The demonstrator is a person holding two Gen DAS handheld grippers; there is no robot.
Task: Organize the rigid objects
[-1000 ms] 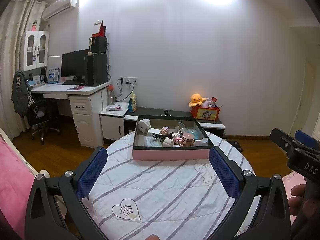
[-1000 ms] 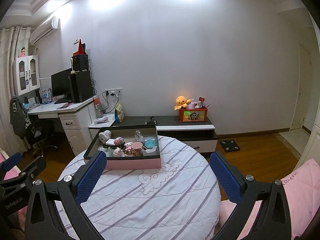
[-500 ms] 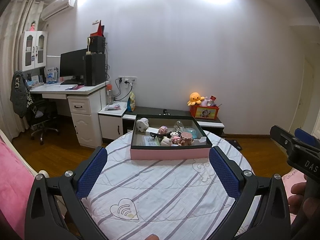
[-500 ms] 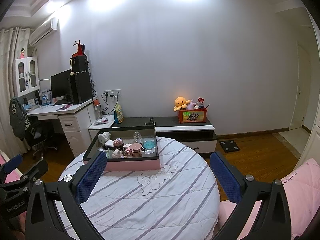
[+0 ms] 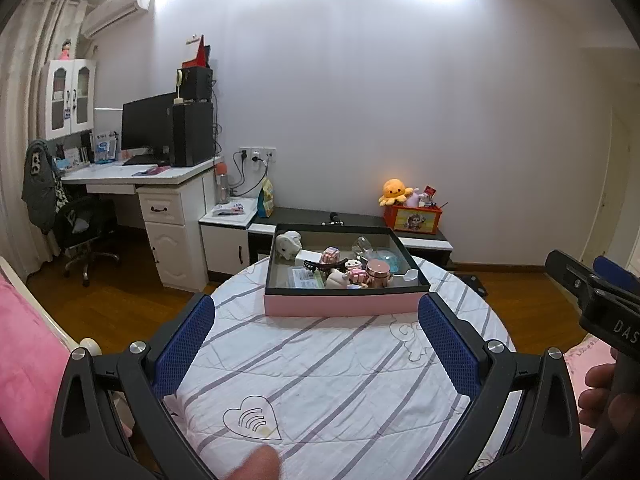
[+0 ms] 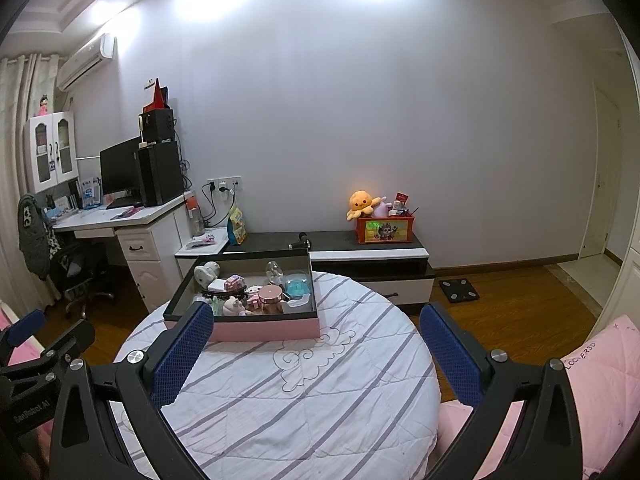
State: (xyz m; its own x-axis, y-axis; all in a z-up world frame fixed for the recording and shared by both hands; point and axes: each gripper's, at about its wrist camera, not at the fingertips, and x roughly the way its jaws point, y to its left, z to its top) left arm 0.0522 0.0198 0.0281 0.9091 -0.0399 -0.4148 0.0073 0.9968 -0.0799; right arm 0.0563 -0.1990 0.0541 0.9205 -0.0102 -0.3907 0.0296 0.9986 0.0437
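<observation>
Left wrist: tray (image 5: 344,305), bare tablecloth (image 5: 320,364).

Right tongs (image 6: 316,354) wide apart above striped round table (image 6: 320,400); pink box (image 6: 256,328) of trinkets beyond

Both views are evenly lit from overhead, with two blown-out glare patches high on the wall (image 5: 360,80). Fisheye distortion bends the room's edges (corners vignette to black); focus stays fairly sharp, with soft shadows.

Quilted cloth table cover (image 5: 340,368); glossy wood floor (image 6: 520,292).
</observation>
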